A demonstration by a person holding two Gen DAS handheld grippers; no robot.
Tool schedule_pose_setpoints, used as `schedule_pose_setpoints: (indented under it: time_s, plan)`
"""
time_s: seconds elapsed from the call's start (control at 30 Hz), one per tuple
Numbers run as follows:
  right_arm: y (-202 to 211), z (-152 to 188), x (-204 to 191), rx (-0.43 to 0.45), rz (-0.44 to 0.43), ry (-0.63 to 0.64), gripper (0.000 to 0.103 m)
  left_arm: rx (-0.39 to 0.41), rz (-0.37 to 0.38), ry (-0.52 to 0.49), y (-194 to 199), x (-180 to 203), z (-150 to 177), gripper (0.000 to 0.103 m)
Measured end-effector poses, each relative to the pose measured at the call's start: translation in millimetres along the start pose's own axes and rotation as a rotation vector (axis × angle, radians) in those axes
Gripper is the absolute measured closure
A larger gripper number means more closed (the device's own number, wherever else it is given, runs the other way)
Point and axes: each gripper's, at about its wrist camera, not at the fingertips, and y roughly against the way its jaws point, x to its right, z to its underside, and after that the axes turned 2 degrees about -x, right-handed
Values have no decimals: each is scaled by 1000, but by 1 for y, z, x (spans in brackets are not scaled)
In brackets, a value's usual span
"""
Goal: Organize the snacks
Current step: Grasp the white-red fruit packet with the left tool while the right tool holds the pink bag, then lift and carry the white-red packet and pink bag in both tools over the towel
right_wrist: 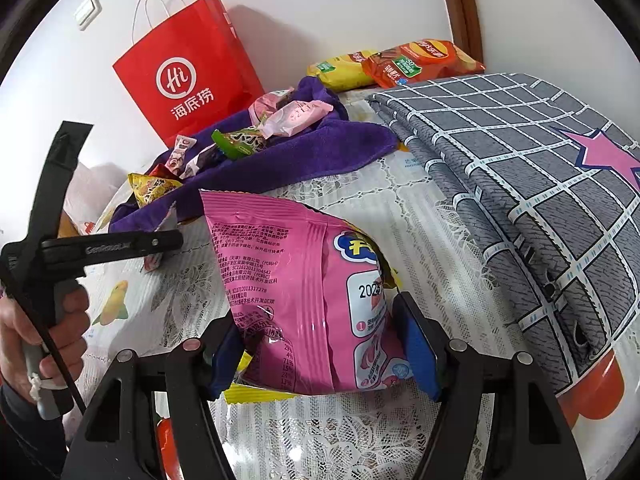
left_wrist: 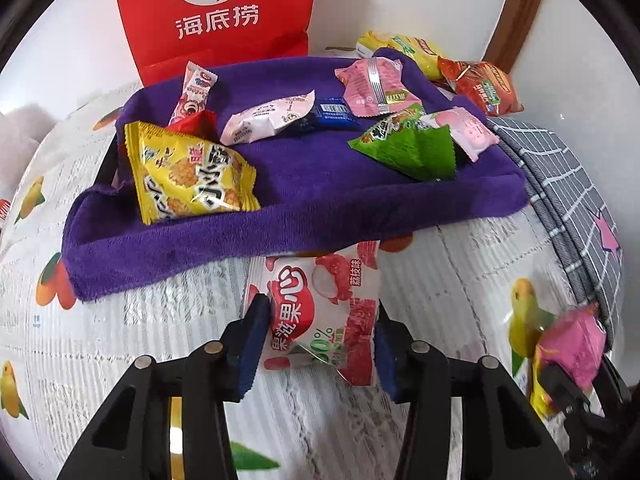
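My left gripper (left_wrist: 320, 332) is shut on a white and red lychee jelly packet (left_wrist: 316, 280), with the blue pads (left_wrist: 254, 340) pressing its two sides just in front of the purple towel (left_wrist: 320, 184). Several small snacks lie on that towel, among them a yellow pineapple packet (left_wrist: 188, 176) and a green packet (left_wrist: 412, 152). My right gripper (right_wrist: 316, 320) is shut on a large pink snack bag (right_wrist: 288, 280) above the lace tablecloth; a yellow wrapper edge (right_wrist: 256, 394) shows under it. The pink bag (left_wrist: 572, 344) also shows at the lower right of the left wrist view.
A red paper bag (right_wrist: 188, 80) stands against the wall behind the towel. Yellow and orange chip bags (right_wrist: 400, 64) lie at the back. A folded grey checked cloth (right_wrist: 520, 184) covers the right side. A hand (right_wrist: 52, 320) holds the left gripper's handle.
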Motion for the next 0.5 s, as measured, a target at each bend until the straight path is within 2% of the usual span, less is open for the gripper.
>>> schedule_pose_setpoints:
  time_s: [0.23,0.5]
  plan:
    - [0,0,-6,-1,36,14,35,-10,49,1,16,-4,22,64]
    - [8,7,-4,-3,62,-6,38,19,91,-5,41,-12,40,65]
